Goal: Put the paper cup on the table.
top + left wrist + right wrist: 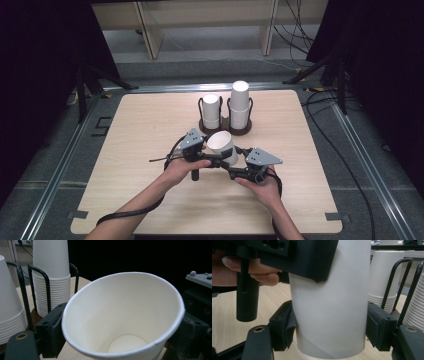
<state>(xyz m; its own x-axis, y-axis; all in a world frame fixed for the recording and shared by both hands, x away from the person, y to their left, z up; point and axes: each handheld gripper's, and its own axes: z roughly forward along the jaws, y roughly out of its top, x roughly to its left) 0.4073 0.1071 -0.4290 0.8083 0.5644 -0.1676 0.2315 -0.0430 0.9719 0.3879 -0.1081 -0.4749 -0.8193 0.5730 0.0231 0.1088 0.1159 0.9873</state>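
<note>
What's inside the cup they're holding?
Nothing. In the left gripper view the cup is tipped toward the camera, and you can see its bare white walls and round bottom. A small part of the bottom is hidden behind the near rim.

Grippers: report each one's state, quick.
Left gripper: closed on the paper cup, at its rim.
Right gripper: open, jaws loosely around the same cup.

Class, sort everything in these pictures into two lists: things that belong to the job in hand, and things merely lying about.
In the job:
- single paper cup
- left hand-held gripper, pads on the cup's rim
- right hand-held gripper, around the cup's lower body
- two cup stacks in the wire holder

Lying about:
- floor cables
- wooden shelving
</note>
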